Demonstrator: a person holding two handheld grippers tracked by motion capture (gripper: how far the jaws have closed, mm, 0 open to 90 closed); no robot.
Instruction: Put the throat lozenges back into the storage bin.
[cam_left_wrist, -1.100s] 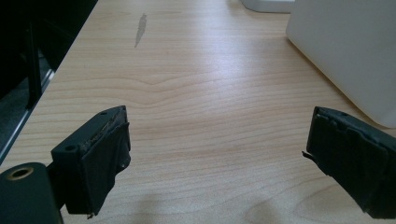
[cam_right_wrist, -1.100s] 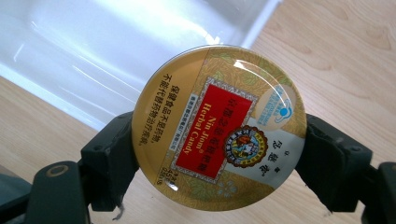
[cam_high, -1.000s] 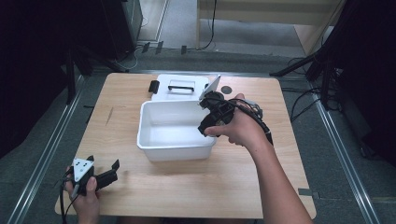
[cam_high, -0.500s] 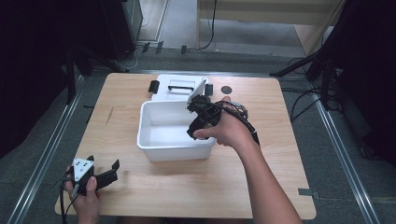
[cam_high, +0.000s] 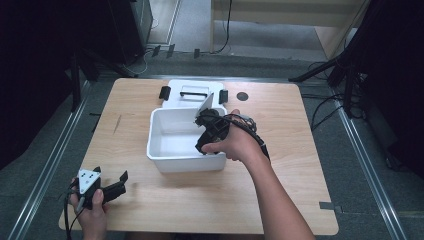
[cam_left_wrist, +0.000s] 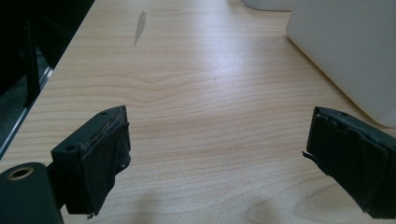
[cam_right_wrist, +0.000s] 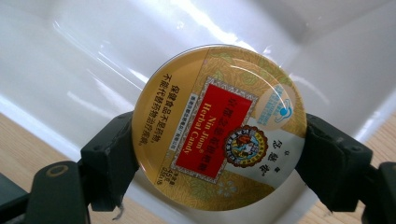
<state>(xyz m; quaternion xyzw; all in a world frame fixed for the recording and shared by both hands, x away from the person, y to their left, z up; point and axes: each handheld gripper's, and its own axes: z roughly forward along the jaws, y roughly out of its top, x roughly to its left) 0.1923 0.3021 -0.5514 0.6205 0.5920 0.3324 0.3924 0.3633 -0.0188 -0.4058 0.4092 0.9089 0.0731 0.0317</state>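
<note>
A round gold candy tin (cam_right_wrist: 218, 126) with a red label is clamped edge-on between the black jaws of my right gripper (cam_right_wrist: 217, 161). In the high view the right gripper (cam_high: 202, 145) points down over the front right part of the white bin (cam_high: 165, 145), the tin hidden by the hand. My left gripper (cam_high: 114, 189) rests near the table's front left corner, open. Its wide-apart jaws hold nothing in the left gripper view (cam_left_wrist: 219, 154), with bare wood between them.
The bin's white lid (cam_high: 192, 93) with black latches lies flat just behind the bin. A small dark round spot (cam_high: 242, 96) marks the table to the lid's right. The bin's wall (cam_left_wrist: 345, 51) stands ahead and right of the left gripper.
The right hand has swung the gripper left and down from above the bin's right rim to over its inside. The left gripper has stayed put.
</note>
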